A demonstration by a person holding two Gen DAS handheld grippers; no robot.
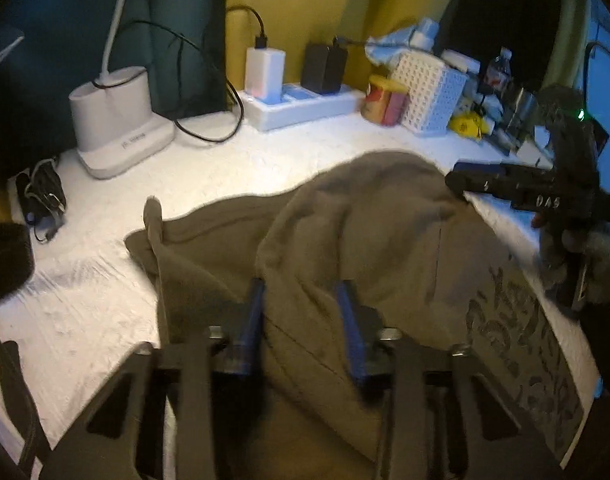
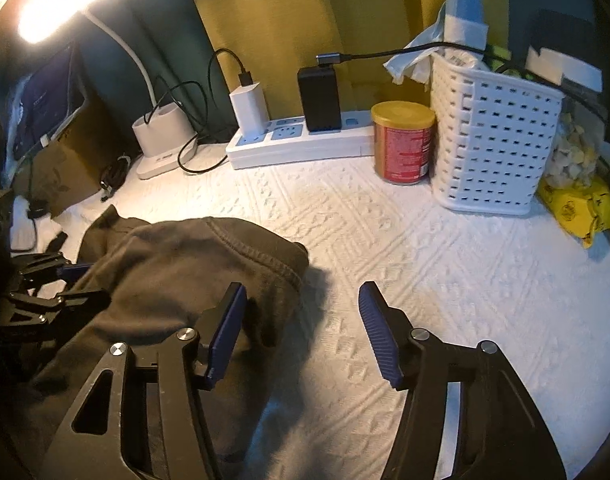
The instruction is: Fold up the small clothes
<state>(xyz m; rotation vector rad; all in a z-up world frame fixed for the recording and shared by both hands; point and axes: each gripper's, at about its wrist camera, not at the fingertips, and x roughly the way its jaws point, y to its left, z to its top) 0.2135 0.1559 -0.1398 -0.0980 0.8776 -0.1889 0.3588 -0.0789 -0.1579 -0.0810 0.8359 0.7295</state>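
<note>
The left gripper [image 1: 301,288] has a raised fold of the olive-brown garment [image 1: 357,216] between its blue pads, though I cannot tell whether they pinch it. The right gripper [image 2: 303,312] is spread open over the white textured cover [image 2: 385,240], its left pad at the garment's hem. The garment lies crumpled near the front edge; power strip [image 2: 301,142], tin [image 2: 403,142] and basket [image 2: 493,148] line the back edge.
</note>
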